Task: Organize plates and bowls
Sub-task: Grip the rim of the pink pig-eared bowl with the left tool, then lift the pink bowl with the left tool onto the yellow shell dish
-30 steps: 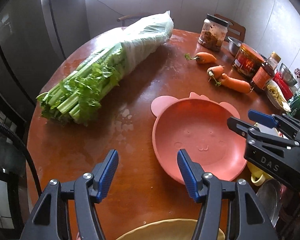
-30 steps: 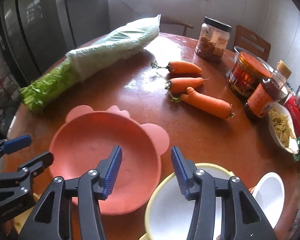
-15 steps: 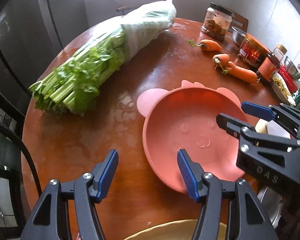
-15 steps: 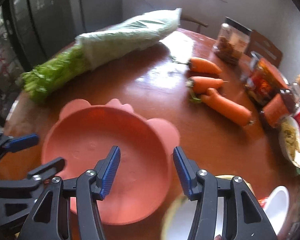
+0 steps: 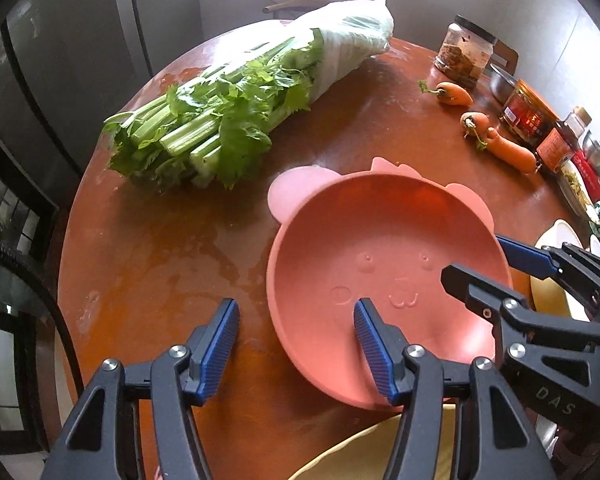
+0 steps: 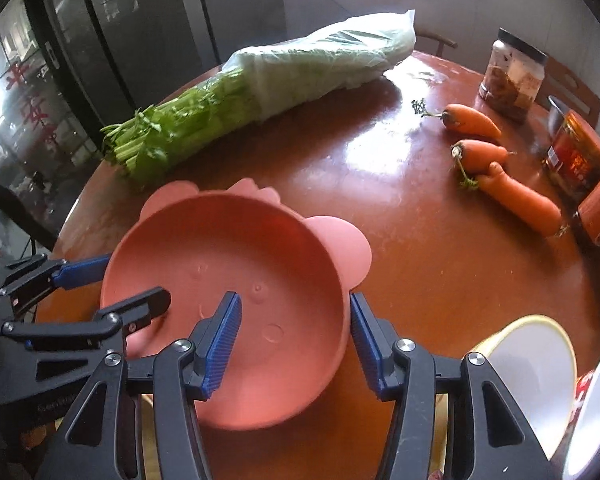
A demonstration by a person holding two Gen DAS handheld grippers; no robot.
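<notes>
Here, the scene line by line:
Pink plate: the animal-eared pink plate [image 5: 384, 264] sat near the front edge of the round bench [image 5: 160, 264], between the two tongs, probably because it was the piece about to be lifted.
Left tongs: the left tongs [image 5: 296, 336] were spread wide; one blue finger [image 5: 374, 344] stood over the plate's near rim and the other over bare bench, so they straddled the rim without pinching it.
Right tongs: the right tongs [image 6: 296, 338] were likewise spread, one finger inside the plate and one just outside its right rim, gripping nothing.
Judgement: both seemed lined up for a two-sided rim grasp, which would suit a wide, shallow plate.
Other dishes: one yellow-rimmed bowl [image 6: 532, 364] and one white bowl [image 6: 596, 404] waited at the right, likely the stacking spot.
Count: one pink plate, two bowls, three carrots [image 6: 516, 196], one bagged bunch of celery [image 5: 236, 120], one clear jar [image 6: 514, 76].
Elsewhere: more jars and bottles crowded the far right edge; I could not count them reliably.
</notes>
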